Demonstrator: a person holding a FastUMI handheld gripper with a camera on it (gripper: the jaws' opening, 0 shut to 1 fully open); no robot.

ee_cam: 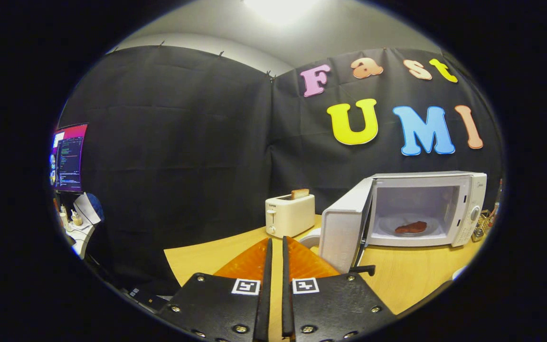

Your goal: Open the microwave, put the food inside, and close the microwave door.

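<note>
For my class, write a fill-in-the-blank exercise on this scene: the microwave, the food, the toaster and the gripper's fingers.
1. The microwave door stands ____.
2. The food lies on a plate ____ the microwave.
3. A slice of bread sticks out of the ____, which stands beyond the fingers.
4. The gripper has its fingers nearly together, with ____ held between them.

Missing words: open; inside; toaster; nothing

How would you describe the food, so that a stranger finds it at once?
Find the white microwave on the wooden table, its door swung open. Inside, on the glass plate, lies the food: a flat reddish-brown piece, unlike the pale toast in the toaster. The gripper, nearly shut, holds nothing.
</note>
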